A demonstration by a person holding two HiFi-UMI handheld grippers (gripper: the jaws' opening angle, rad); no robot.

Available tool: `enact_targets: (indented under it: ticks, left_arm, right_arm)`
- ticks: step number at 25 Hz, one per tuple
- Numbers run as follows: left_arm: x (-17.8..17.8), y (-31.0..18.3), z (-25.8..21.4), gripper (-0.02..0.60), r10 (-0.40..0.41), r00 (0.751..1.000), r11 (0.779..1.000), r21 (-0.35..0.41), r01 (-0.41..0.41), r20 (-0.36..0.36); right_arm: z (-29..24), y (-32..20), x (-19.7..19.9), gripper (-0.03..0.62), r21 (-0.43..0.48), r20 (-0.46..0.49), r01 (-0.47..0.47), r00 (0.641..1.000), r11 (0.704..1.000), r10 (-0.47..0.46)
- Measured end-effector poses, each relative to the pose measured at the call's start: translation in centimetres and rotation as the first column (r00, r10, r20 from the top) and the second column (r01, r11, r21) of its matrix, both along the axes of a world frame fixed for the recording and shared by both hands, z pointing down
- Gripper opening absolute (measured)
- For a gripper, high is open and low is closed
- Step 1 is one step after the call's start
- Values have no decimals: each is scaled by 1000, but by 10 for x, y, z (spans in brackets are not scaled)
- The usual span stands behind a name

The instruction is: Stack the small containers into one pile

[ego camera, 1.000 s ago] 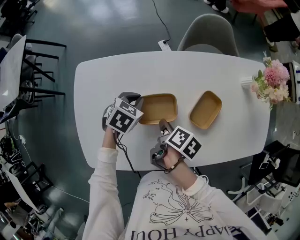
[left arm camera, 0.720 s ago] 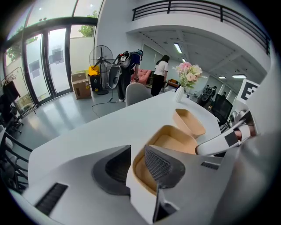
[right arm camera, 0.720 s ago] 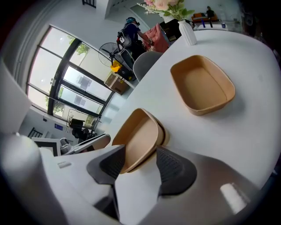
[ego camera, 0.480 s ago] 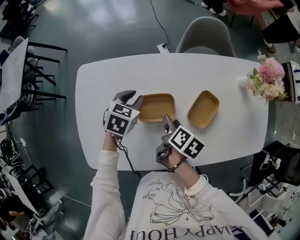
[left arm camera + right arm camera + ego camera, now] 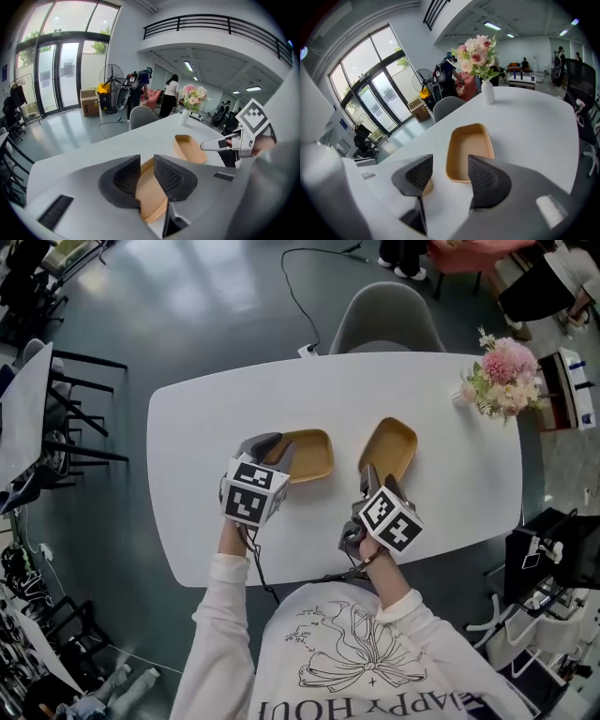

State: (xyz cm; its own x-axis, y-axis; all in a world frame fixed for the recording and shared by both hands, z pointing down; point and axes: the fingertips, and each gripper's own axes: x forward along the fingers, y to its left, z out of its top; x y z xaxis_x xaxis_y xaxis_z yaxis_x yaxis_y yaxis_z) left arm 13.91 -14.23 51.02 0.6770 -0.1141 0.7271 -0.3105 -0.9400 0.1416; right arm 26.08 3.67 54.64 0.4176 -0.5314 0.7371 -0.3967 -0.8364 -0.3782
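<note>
Two shallow tan containers lie side by side on the white table [image 5: 197, 418], apart from each other. My left gripper [image 5: 277, 452] is at the left container's [image 5: 309, 456] near-left end. In the left gripper view its jaws [image 5: 146, 161] straddle that container's rim [image 5: 150, 194] and are closing, with a gap still showing at the pads. My right gripper [image 5: 378, 479] stands open just short of the right container [image 5: 389, 448]. That container [image 5: 469, 152] lies ahead of the wide jaws [image 5: 450, 168], with nothing between them.
A white vase of pink flowers [image 5: 497, 381] stands at the table's far right corner. A grey chair [image 5: 389, 324] is pushed in at the far side. The table's near edge runs right under both hands. People stand in the room's background.
My right gripper has moved right, from in front of the left container to the near end of the right one. My left gripper has stayed at the left container's end.
</note>
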Motion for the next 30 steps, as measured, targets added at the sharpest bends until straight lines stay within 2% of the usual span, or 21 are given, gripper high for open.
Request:
enact_targets:
  ticks: [8,14,17,19,23,26,30]
  left_arm:
    - [42,53,-7,75,61,997,998,-22,-62,-46]
    - [58,79,-1,72,83,996,995,-51,-85,-45]
    - [58,87,5,72,84,996,994,-66,-86,-34]
    - [57,90,9,72,80,996,994,-75,-82,-29]
    - [51,93,15,72,70,997,994,-86,-71,-17]
    - [44,93,18,72,59,998,994,-92,-60,-13]
    - [36,92,16,72,36,999,995,-97,-38,-17]
  right_arm:
    - [25,57,41,242,-110,-44,-87,996,990,83]
    - [53,70,48,224,-133,9,-74,997,988,76]
    - [63,70,47,168,-152,11,-39,999,988,41]
    - [70,69,47,162,-158,21,-28,999,987,32]
    - [79,67,46,107,-168,30,-12,999,986,17]
    - [79,64,48,42,-184,11,2,1000,983,0]
    - [74,60,50,32,-187,-6,29,1000,982,-30]
